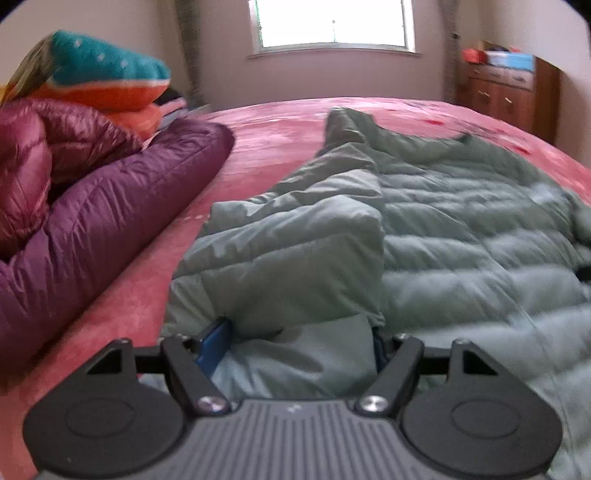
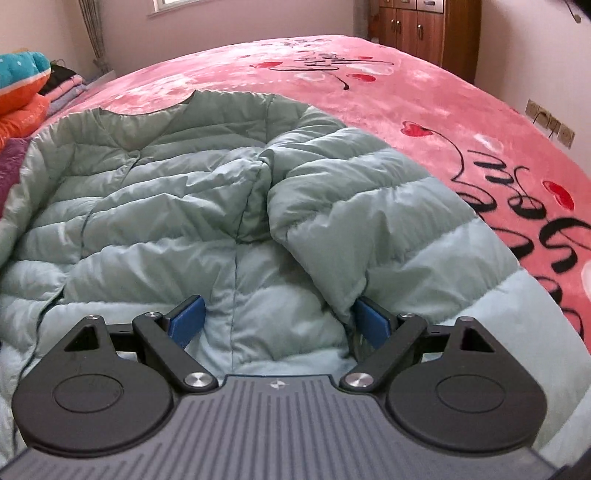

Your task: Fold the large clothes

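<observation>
A pale green padded jacket [image 2: 155, 206] lies front-up on a pink bed [image 2: 424, 96], collar away from both cameras; both sleeves appear already turned in over the body, the left sleeve [image 1: 295, 236] and the right sleeve [image 2: 362, 221] each resting on the quilted front; the folding is therefore judged partly done, with the lengthwise fold of hem toward collar apparently still to come. Left tool [image 1: 299, 343]: jaws spread wide, blue pads at either side of a bunched sleeve end and hem; fabric fills the gap and drapes over the pads, so whether it is gripped cannot be told. Right tool [image 2: 279, 321]: jaws likewise spread wide, set against the lower front of the jacket; the left pad is bare, the right pad is tucked under the cuff of the folded sleeve; nothing is visibly pinched. Beside the jacket, well to the left, lie a purple jacket [image 1: 110, 225] and a stack of folded blankets [image 1: 107, 74]; a wooden cabinet [image 2: 417, 29] stands beyond the bed.
</observation>
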`<state>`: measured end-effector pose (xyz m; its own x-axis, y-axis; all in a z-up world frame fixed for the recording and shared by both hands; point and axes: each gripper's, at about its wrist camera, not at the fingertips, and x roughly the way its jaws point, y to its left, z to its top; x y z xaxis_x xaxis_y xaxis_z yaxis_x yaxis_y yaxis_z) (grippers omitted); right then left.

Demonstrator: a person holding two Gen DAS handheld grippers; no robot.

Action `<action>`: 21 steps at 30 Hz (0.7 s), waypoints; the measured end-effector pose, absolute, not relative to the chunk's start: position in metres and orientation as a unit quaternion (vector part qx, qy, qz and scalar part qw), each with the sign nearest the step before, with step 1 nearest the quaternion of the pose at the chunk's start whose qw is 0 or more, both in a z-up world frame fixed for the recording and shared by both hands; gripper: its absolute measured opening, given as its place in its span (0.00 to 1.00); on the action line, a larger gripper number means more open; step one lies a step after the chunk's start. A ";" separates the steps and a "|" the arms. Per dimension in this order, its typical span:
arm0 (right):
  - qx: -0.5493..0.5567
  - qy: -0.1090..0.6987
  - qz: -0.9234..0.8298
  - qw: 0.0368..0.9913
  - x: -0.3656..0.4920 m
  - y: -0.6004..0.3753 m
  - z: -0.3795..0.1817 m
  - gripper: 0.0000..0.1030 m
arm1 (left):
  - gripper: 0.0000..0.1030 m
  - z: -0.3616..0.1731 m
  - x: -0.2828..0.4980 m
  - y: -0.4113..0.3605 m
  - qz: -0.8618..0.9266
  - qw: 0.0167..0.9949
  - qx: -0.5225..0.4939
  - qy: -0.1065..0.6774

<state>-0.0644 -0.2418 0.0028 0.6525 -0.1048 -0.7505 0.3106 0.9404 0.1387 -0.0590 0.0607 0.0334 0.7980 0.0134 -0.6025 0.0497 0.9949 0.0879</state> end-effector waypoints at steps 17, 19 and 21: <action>0.050 0.359 -0.148 0.920 -0.005 -0.221 -0.023 1.00 | 0.72 0.018 0.000 0.058 0.055 0.947 -0.018 0.316; 0.046 0.354 -0.147 0.923 0.001 -0.224 -0.024 1.00 | 0.72 0.017 0.001 0.053 0.062 0.947 -0.022 0.315; 0.043 0.349 -0.147 0.925 0.009 -0.225 -0.026 1.00 | 0.72 0.016 0.004 0.050 0.069 0.947 -0.028 0.314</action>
